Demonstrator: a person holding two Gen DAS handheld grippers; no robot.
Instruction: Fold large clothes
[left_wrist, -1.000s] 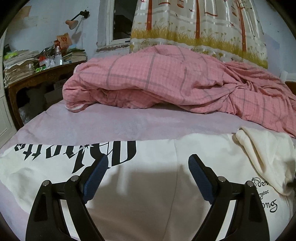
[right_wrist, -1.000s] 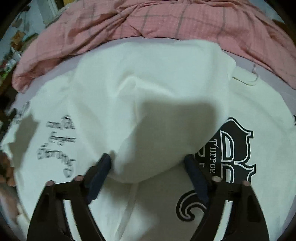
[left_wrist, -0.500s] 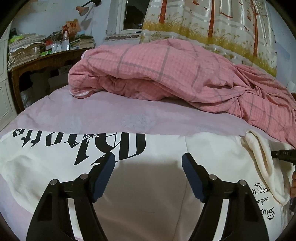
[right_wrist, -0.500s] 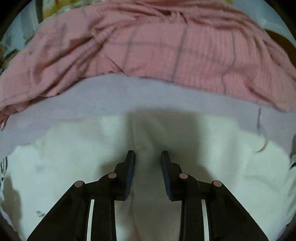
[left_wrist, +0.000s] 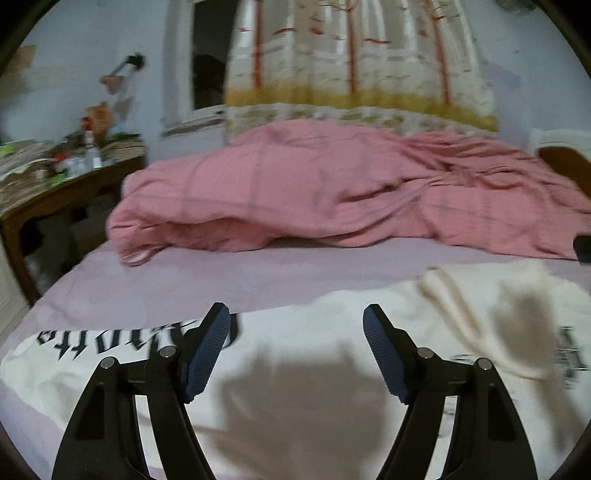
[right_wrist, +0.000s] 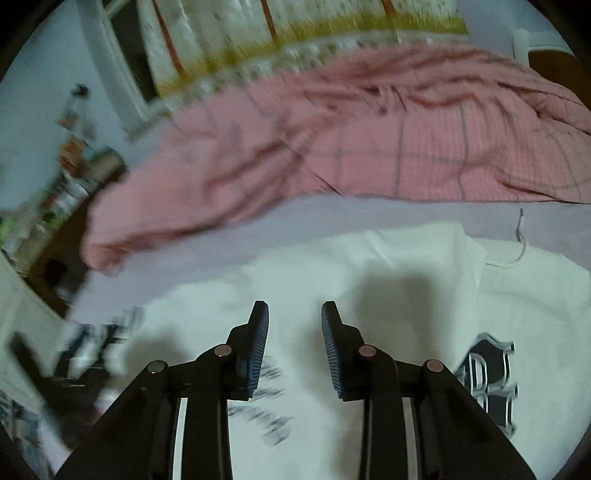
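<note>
A cream hooded sweatshirt (right_wrist: 406, 280) printed with black gothic lettering lies spread across the near part of a bed, its hood (right_wrist: 388, 251) laid flat on the body and a drawstring (right_wrist: 519, 243) trailing onto the lilac sheet (left_wrist: 184, 273). The right gripper (right_wrist: 294, 314) hangs above the garment with its blue-padded jaws narrowly apart and nothing between them. The left gripper (left_wrist: 295, 321) hovers over the lettered part of the fabric with its jaws wide apart, also empty. Neither tool touches the cloth, so the work appears to sit between folds, one fold of the hood seemingly made and the next grasp not begun. The next move likely calls for lowering both tools to an edge or sleeve, pinching a single layer and carrying it across evenly. Beyond lie a rumpled pink checked quilt (left_wrist: 332, 192), a patterned curtain (left_wrist: 354, 59) and a cluttered wooden desk (left_wrist: 55, 184).
</note>
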